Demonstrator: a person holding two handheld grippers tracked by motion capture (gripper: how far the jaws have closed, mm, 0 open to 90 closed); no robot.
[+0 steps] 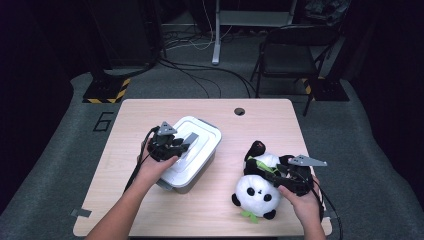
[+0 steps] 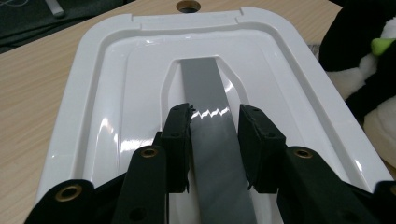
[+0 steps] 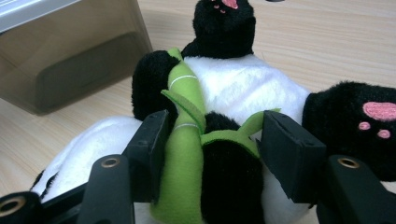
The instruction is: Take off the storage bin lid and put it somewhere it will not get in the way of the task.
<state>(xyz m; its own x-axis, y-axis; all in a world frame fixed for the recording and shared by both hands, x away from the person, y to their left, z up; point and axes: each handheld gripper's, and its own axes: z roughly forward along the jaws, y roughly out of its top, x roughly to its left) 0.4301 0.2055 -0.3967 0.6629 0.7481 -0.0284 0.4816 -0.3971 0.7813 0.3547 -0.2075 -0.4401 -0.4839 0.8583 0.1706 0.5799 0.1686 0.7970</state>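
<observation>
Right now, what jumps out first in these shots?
The plush panda lying at the table's right front, with the right claw closed around its black arm and green bamboo stalk. Next, the white-lidded box at left centre, where the left claw straddles the lid's grey handle strip.

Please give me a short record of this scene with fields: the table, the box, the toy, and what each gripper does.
table: light wood table
box: white lidded box, left of centre, lid on
lid handle: grey handle along the lid's middle
toy: panda plush lying at the right, with a green bamboo stalk
left gripper: left gripper closed on the grey handle
right gripper: right gripper around the panda's black arm and bamboo stalk
</observation>
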